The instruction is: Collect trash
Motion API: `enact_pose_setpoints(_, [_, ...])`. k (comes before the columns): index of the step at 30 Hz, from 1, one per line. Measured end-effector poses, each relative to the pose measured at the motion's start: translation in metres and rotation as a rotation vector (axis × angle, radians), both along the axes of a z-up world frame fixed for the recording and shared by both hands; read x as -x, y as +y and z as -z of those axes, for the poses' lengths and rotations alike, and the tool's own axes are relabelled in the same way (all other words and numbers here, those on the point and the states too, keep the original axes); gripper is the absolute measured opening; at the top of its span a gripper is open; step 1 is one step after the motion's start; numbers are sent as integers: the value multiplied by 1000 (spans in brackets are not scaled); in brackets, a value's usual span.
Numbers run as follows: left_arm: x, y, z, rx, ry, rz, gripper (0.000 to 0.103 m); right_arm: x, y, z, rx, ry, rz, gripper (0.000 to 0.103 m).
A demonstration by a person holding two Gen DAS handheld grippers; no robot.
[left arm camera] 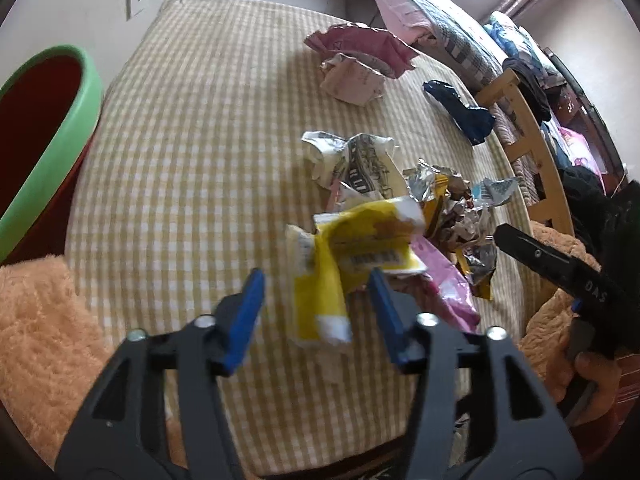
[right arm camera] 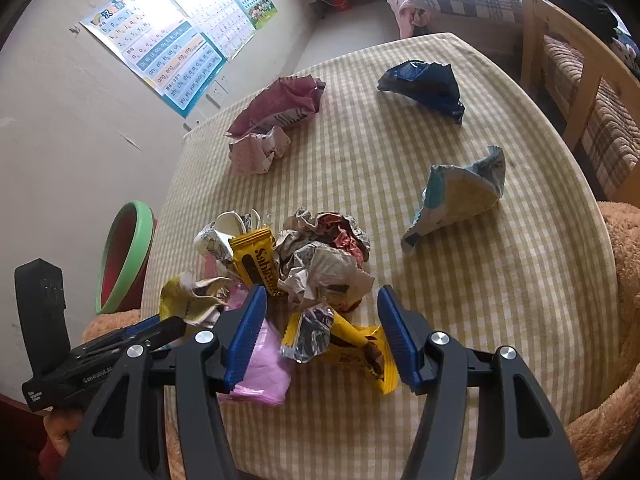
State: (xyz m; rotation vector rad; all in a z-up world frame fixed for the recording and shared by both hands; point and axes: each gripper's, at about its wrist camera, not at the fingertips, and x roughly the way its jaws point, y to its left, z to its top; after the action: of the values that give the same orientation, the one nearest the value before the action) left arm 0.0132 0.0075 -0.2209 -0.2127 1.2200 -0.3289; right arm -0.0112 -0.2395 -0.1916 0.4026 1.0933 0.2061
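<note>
A pile of crumpled wrappers lies on the checked tablecloth [left arm camera: 180, 160]. My left gripper [left arm camera: 316, 288] is open, its blue fingers either side of a yellow wrapper [left arm camera: 344, 256] at the pile's near edge. My right gripper [right arm camera: 320, 304] is open over a yellow-and-foil wrapper [right arm camera: 340, 344], with a pink wrapper [right arm camera: 264, 364] by its left finger. A yellow Sablé wrapper [right arm camera: 256, 260] and crumpled foil [right arm camera: 320, 256] sit just beyond. The green-rimmed red bin [left arm camera: 44, 136] stands left of the table; it also shows in the right wrist view [right arm camera: 124, 256].
Farther out lie a maroon bag [right arm camera: 280, 104], a pink crumpled paper [right arm camera: 256, 148], a dark blue bag [right arm camera: 424, 84] and a light blue-yellow bag [right arm camera: 460, 200]. A wooden chair [right arm camera: 576, 80] stands at the right. Orange plush fabric [left arm camera: 36, 320] borders the table's near edge.
</note>
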Motion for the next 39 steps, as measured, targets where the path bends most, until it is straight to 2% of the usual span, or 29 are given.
enact_pose_setpoints(9, [-6,-12,22,-8,52,24,53,0,-4,2,-16,10,15,57])
enact_pose_setpoints(14, [-5,-9,19,-12,17,-4,53,-9,-3,1,-13,5,1,57])
enact_pose_setpoints(20, [-5,-4,14,29,-9,-18,53,-17,-4,0,-2,-2,-4,57])
enact_pose_setpoints(22, [-5,-3,14,37,-1,-15,42,-19,-5,0,-1,-1,-6,57])
enact_pose_setpoints(23, [-5,-3,16,47,13,-9,25,-20,-6,0,-2,2,-8,57])
enact_pose_setpoints(24, [-5,-4,18,47,25,-6,22,-21,-6,2,-5,9,-9,57])
enact_pose_setpoints(29, [-1,-2,14,40,9,-14,20,-26,-13,10,-37,40,1,57])
enact_pose_setpoints(39, [6,18,-2,9,-44,-90,20,-37,-14,23,-98,75,-9,57])
